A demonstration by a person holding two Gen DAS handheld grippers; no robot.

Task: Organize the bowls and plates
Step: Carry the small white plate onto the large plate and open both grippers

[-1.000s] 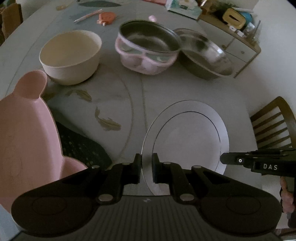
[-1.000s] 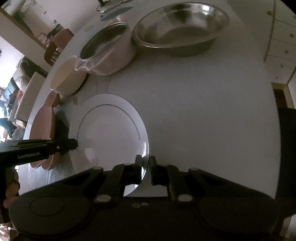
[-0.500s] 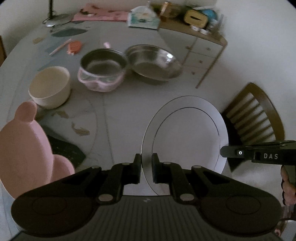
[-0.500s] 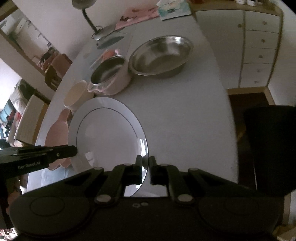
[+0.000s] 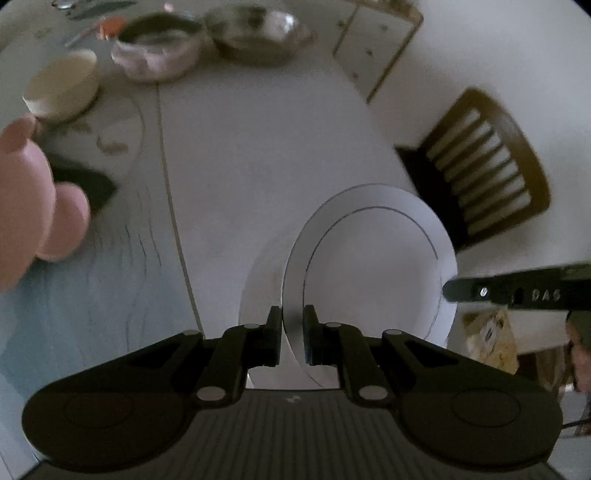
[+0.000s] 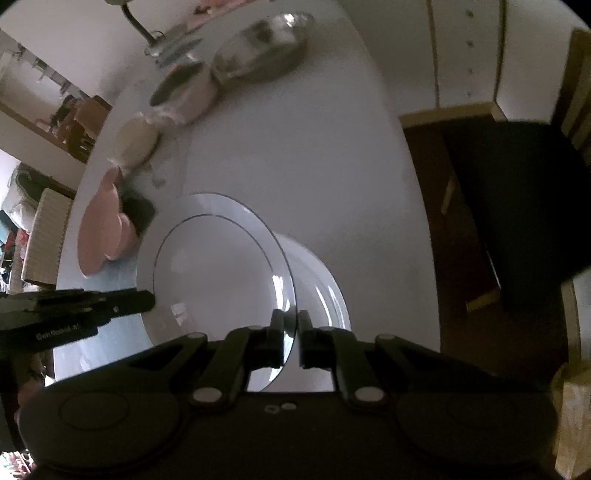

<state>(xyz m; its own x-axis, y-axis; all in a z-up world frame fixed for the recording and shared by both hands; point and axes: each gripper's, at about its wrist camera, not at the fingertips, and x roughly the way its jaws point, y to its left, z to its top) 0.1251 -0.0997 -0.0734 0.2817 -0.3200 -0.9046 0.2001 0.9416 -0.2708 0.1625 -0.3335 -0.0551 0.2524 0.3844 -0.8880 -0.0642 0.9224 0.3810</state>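
A white plate with a thin dark ring [image 5: 373, 258] [image 6: 218, 266] is held in the air between both grippers. My left gripper [image 5: 292, 334] is shut on its left rim; my right gripper [image 6: 291, 338] is shut on its right rim. A second white plate [image 6: 317, 280] [image 5: 258, 291] lies on the table directly under the held one. A pink bear-shaped plate [image 5: 26, 206] [image 6: 101, 236] lies at the left. A cream bowl [image 5: 61, 86], a pink pot with steel insert [image 5: 159, 48] and a steel bowl [image 5: 258, 33] stand at the far side.
The white table [image 5: 240, 155] ends at the right, where a wooden chair [image 5: 487, 162] stands. A white cabinet [image 6: 465, 51] is beyond the table. A dark patch [image 5: 85, 184] lies next to the pink plate. A lamp base [image 6: 155, 40] stands at the far end.
Both grippers have carried the ringed plate up and toward the near right part of the table. A second white plate has come into view beneath it. The far bowls look smaller.
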